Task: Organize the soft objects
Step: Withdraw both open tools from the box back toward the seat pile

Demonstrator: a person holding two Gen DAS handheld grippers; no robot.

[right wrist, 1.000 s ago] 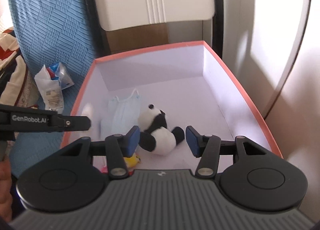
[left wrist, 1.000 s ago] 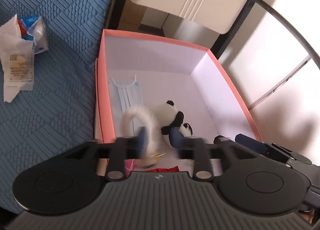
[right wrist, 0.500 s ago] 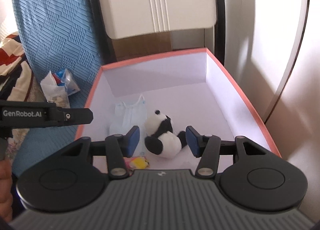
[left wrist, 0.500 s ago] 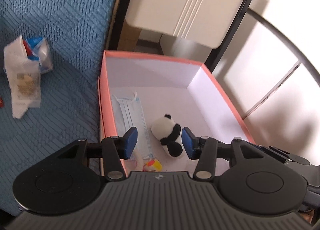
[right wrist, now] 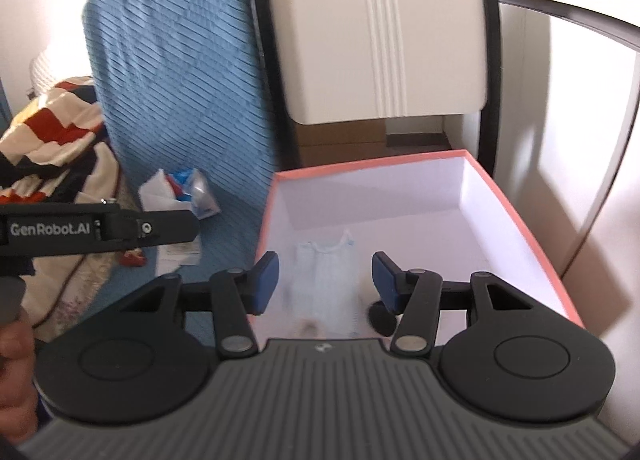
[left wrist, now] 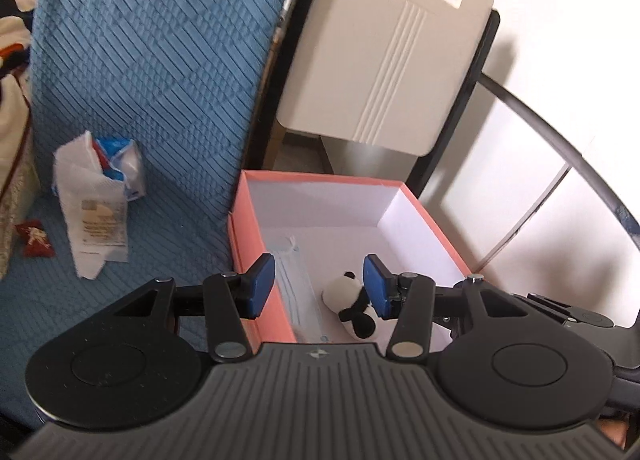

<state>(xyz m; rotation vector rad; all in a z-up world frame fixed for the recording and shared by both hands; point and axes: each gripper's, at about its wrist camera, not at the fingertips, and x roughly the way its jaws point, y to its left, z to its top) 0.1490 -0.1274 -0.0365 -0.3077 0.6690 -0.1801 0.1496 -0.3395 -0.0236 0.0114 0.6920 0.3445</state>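
Panda [left wrist: 354, 310] & mask [left wrist: 298, 292] inside pink box [left wrist: 248, 244]

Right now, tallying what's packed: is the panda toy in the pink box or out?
In. The panda toy lies on the pink box floor beside the face mask.

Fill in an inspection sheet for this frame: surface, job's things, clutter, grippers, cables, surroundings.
Surface: blue quilted cover.
Job's things: pink box holds a face mask and a panda plush, side by side.
Clutter: white wrapper, blue packet and small red packet on the cover; patterned fabric beyond.
Grippers: left gripper and right gripper open, empty, above the box.
Cables: nothing seen.
Surroundings: beige panel, white wall.
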